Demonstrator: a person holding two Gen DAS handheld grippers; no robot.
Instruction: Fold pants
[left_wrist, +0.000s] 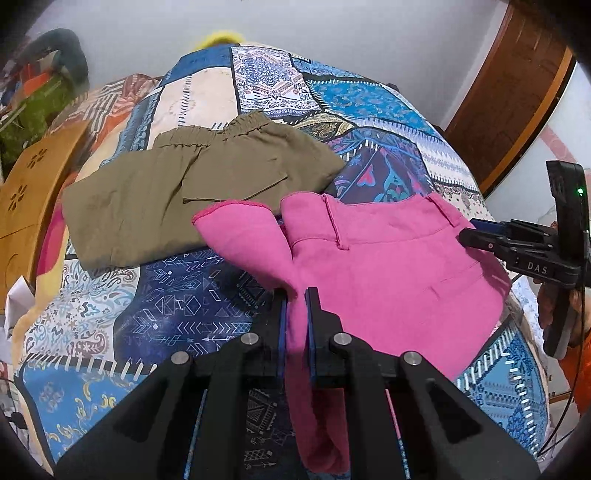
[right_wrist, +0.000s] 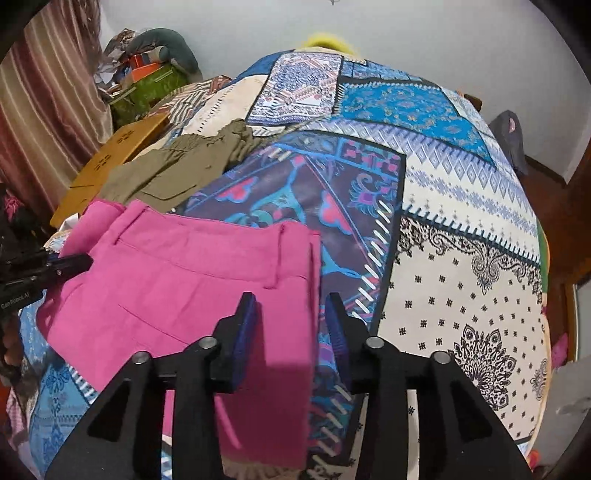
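The pink pants (left_wrist: 391, 258) lie on the near part of the bed, waistband toward the far side, belt loops showing. One pink leg is bunched into a twisted strip that runs up off the bedspread and passes between the fingers of the left gripper (left_wrist: 295, 295); its jaws stand narrow, pinched on that cloth. In the right wrist view the pink pants (right_wrist: 177, 280) fill the near left, and their right edge hangs in front of the right gripper (right_wrist: 291, 301). That gripper's jaws stand wide apart, with pink cloth and bedspread showing in the gap; I cannot tell whether the fingers touch the cloth. From the left wrist view the right gripper (left_wrist: 469, 236) sits at the right end of the waistband.

Just beyond the pink pants, to the far left, lie folded olive pants (left_wrist: 184, 184) with an elastic waist; the two garments overlap slightly at the pink leg's hem.

Both rest on a patchwork bedspread (right_wrist: 461, 277) of blue, white and dark printed panels covering the whole bed. A yellow wooden board (left_wrist: 26, 192) with flower cutouts leans at the bed's left edge. Behind it sits a pile of boxes and clutter (right_wrist: 144, 77) beside a striped curtain (right_wrist: 48, 92). The far wall (left_wrist: 332, 26) is plain white, and brown wooden furniture (left_wrist: 506, 92) stands at the far right.
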